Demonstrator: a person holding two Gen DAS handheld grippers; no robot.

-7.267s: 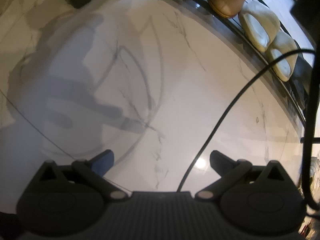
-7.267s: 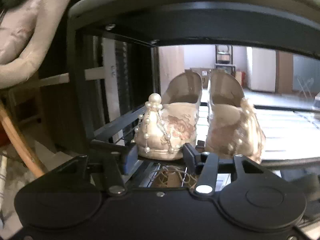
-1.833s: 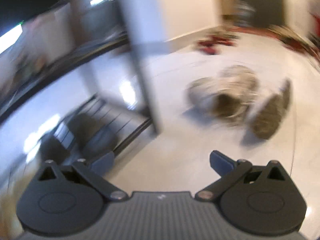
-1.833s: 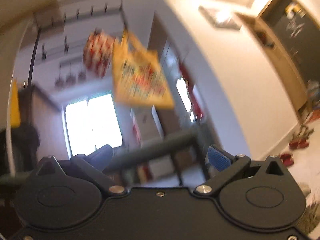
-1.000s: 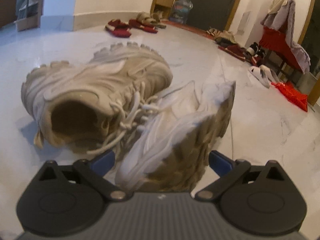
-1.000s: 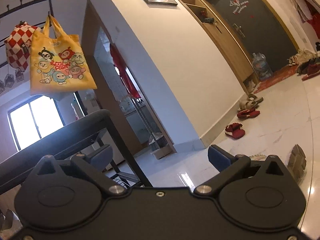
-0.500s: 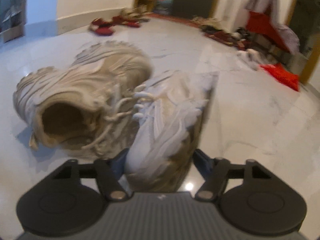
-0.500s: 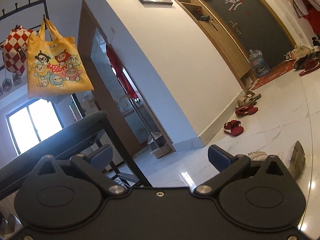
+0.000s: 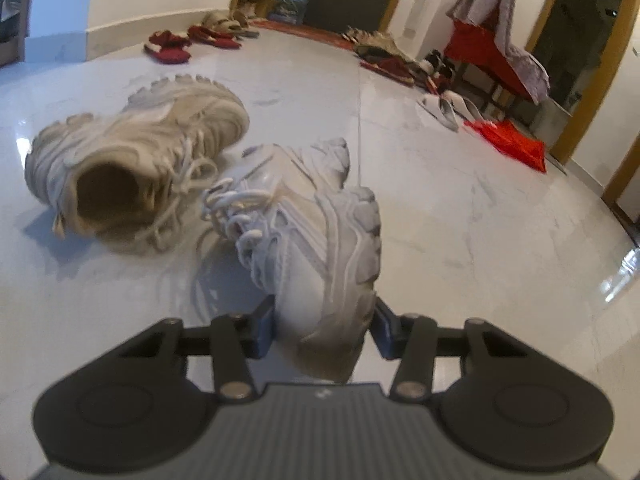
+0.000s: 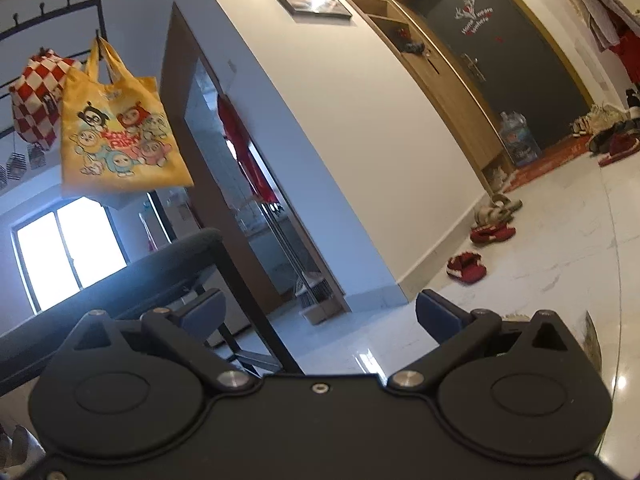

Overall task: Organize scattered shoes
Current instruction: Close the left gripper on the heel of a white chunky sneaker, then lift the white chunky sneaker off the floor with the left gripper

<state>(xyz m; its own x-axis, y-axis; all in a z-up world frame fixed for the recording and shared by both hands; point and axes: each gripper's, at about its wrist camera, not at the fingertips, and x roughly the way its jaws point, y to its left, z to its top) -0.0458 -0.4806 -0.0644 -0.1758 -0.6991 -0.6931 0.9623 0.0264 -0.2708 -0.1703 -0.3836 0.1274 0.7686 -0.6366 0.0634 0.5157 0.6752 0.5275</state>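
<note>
In the left wrist view my left gripper (image 9: 323, 330) is shut on the heel of a chunky white sneaker (image 9: 316, 232), whose toe points away and whose laces trail to the left. Its beige mate (image 9: 132, 160) lies on its side on the white marble floor (image 9: 460, 208), opening toward me, just left of the held shoe. In the right wrist view my right gripper (image 10: 318, 312) stands open and level with nothing between its fingers, in front of the black shoe rack frame (image 10: 240, 300). The edge of a sneaker sole (image 10: 592, 344) peeks past its right finger.
Red slippers (image 9: 168, 46) and other shoes lie along the far wall by the dark door (image 10: 512, 64). More shoes and a red cloth (image 9: 508, 140) lie near a red chair (image 9: 492, 52) at the right. A yellow tote bag (image 10: 116, 128) hangs above the rack.
My left gripper has closed on the white sneaker's heel and drawn it away from the beige one, turning it more upright. The right gripper has barely shifted.
</note>
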